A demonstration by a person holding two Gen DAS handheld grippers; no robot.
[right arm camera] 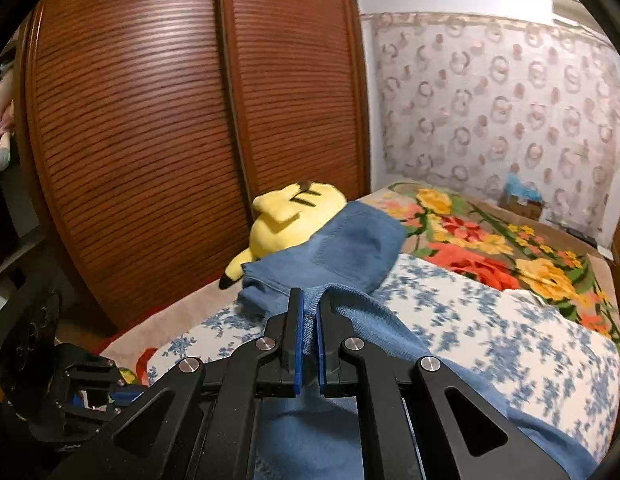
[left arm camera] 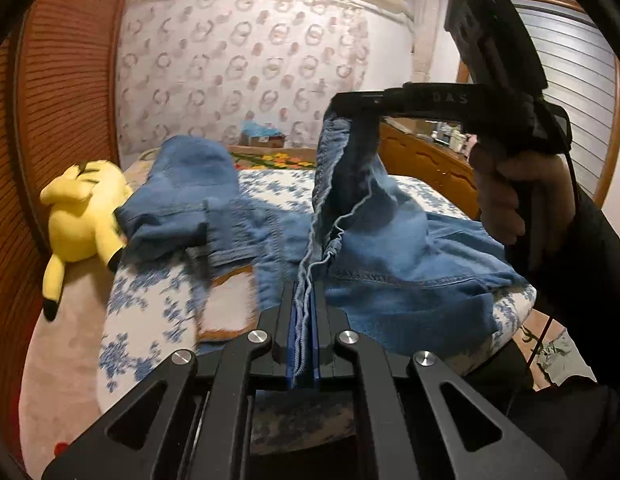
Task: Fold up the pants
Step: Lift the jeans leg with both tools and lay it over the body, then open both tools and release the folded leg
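Blue denim pants (left arm camera: 390, 248) lie crumpled on the bed, also seen in the right wrist view (right arm camera: 350, 248). My left gripper (left arm camera: 304, 312) is shut on a frayed hem edge of the pants, low near the bed. My right gripper (right arm camera: 309, 312) is shut on another fold of the pants and holds it raised; in the left wrist view it (left arm camera: 350, 108) hangs above the bed with cloth draping down from it. The waist end of the pants (left arm camera: 190, 176) rests against a plush toy.
A yellow plush toy (left arm camera: 86, 208) lies at the bed's left side, also in the right wrist view (right arm camera: 294, 212). The bed has a blue floral sheet (right arm camera: 490, 320) and a flowered blanket (right arm camera: 490, 240). A brown slatted wardrobe (right arm camera: 150, 120) stands left. A wooden dresser (left arm camera: 426, 156) stands right.
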